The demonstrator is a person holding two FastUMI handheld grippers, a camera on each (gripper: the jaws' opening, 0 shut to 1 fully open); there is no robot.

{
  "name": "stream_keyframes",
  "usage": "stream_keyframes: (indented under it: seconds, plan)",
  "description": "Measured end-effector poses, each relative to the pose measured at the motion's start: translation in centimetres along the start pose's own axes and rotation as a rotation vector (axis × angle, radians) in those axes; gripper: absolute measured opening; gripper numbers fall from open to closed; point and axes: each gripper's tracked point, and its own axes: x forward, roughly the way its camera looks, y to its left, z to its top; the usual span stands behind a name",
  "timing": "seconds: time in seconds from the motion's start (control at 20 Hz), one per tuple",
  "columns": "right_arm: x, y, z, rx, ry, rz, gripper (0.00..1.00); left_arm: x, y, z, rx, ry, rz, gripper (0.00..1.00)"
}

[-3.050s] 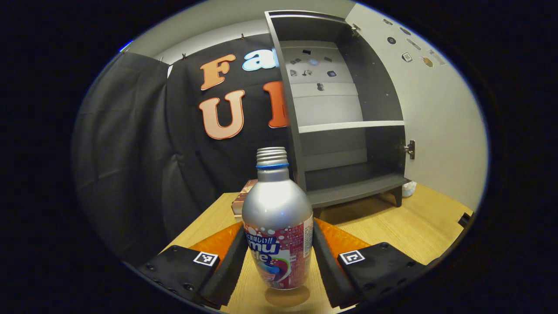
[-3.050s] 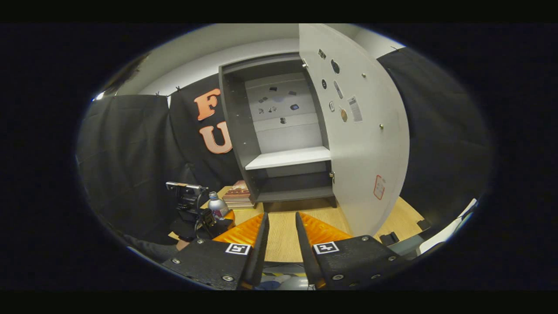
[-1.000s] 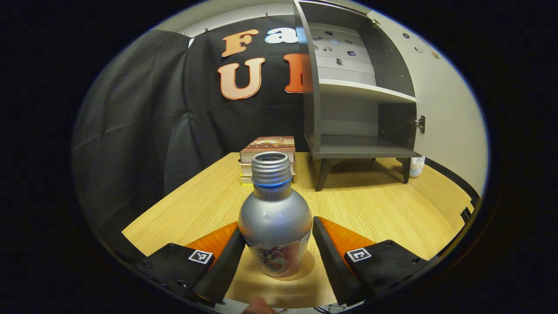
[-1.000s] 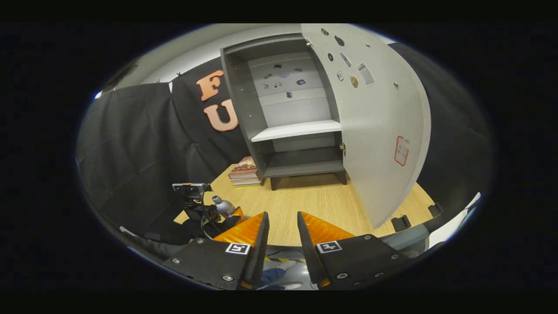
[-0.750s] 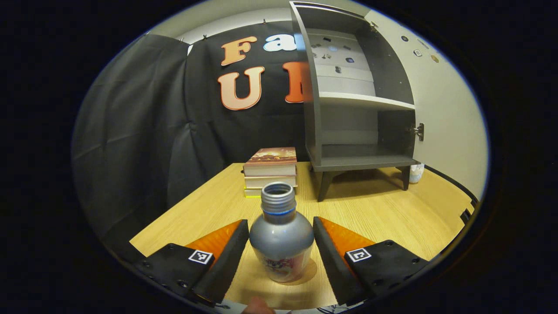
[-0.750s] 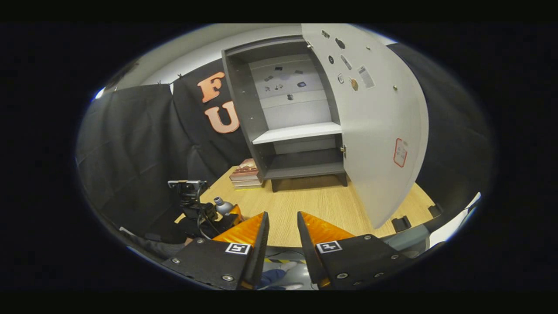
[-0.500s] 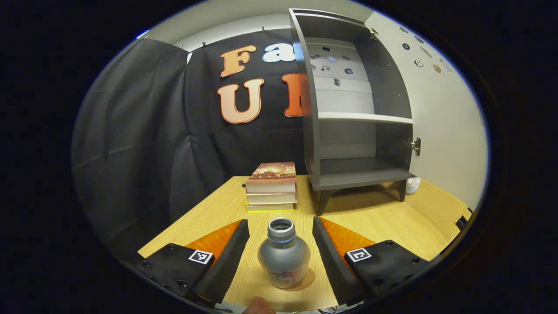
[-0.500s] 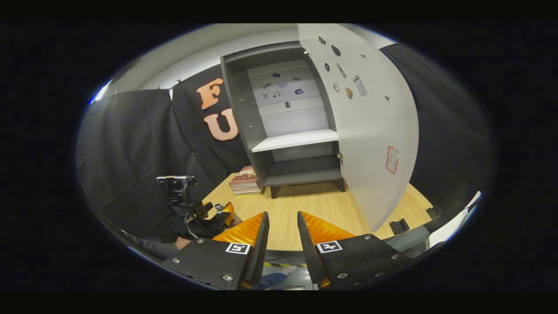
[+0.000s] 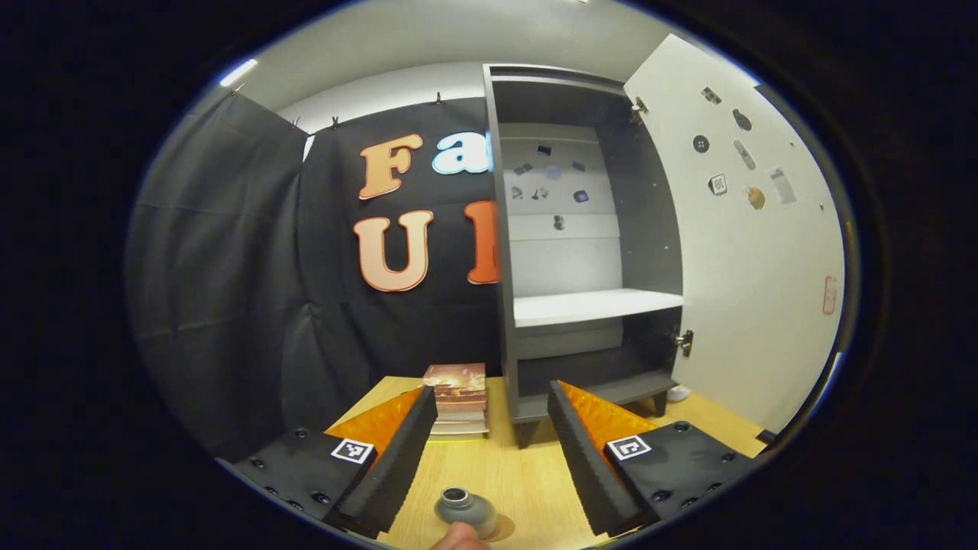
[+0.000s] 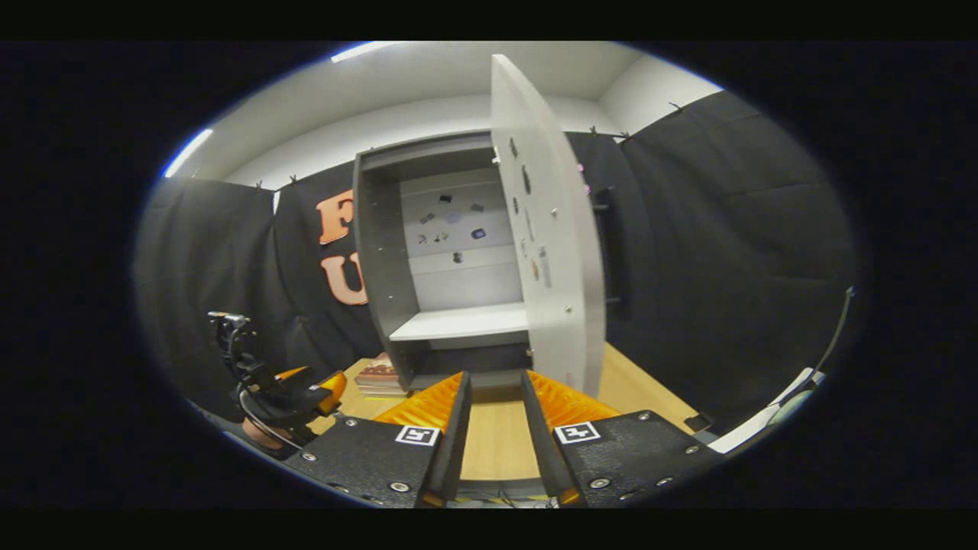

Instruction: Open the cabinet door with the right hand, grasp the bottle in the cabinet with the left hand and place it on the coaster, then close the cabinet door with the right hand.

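Left gripper view: the left gripper (image 9: pixel 493 451) hangs wide open and empty above the silver metal bottle (image 9: pixel 463 509), uncapped, which stands upright on the round coaster (image 9: pixel 495 527), released. The right gripper (image 10: pixel 495 428), fingers narrowly parted and empty, faces the grey cabinet door (image 10: pixel 554 267), which stands open, presumably for closing.

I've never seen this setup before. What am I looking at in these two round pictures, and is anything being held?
A person holds a two-finger gripper in each hand, each carrying a camera looking along its jaws. In the left gripper view, the left gripper is open and holds nothing; the bottle stands on the wooden table below it, near a stack of books. The cabinet stands open. In the right gripper view, the right gripper is empty, jaws narrowly apart, facing the cabinet door.
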Motion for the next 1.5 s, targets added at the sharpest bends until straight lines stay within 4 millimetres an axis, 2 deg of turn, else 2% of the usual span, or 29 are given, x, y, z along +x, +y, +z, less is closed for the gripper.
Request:
stream_keyframes:
  seconds: [0.15, 0.25, 0.35, 0.4, 0.45, 0.55, 0.7, 0.75, 0.8, 1.05, 1.2, 1.5]
  plan:
    - [-0.4, -4.4, 2.8, -0.039, -0.057, -0.075, 0.41, 0.2, -1.9, 2.3, -0.010, -0.028, -0.050, 0.95]
    - [-0.3, -6.8, 4.3, -0.044, -0.083, -0.112, 0.41, 0.3, -2.9, 2.4, -0.012, -0.016, -0.072, 0.95]
    - [0.2, -8.3, 5.2, -0.026, -0.098, -0.117, 0.41, 0.5, -3.4, 2.5, -0.003, -0.003, -0.074, 0.95]
    - [0.8, -8.8, 5.2, -0.021, -0.093, -0.111, 0.34, 0.6, -3.6, 2.3, 0.004, 0.008, -0.074, 0.95]
    - [3.7, -9.2, 3.9, -0.017, -0.076, -0.117, 0.41, 0.7, -3.7, 2.0, 0.005, 0.014, -0.070, 0.95]
    - [4.6, -9.9, 3.3, -0.019, -0.063, -0.119, 0.43, 0.8, -3.8, 1.7, 0.006, 0.029, -0.068, 0.95]
    - [5.9, -9.1, 2.6, -0.011, -0.055, -0.088, 0.43, 0.7, -3.5, 1.6, 0.017, 0.039, -0.055, 0.95]
    - [6.1, -8.9, 2.3, -0.016, -0.046, -0.085, 0.39, 0.6, -3.2, 1.5, 0.021, 0.038, -0.047, 0.95]
    - [6.3, -9.0, 2.1, -0.024, -0.042, -0.087, 0.44, 0.5, -3.0, 1.5, 0.024, 0.037, -0.042, 0.95]
    - [6.4, -7.5, 1.9, -0.045, -0.041, -0.073, 0.45, 0.2, -1.6, 0.9, 0.025, 0.053, -0.012, 0.95]
    - [6.7, -5.0, 1.4, -0.039, -0.039, -0.029, 0.45, 0.0, -0.9, 1.0, 0.026, 0.051, 0.000, 0.95]
    - [8.5, 2.4, 0.5, -0.067, -0.035, 0.126, 0.45, -0.7, 1.1, 1.2, 0.033, 0.047, 0.023, 0.95]
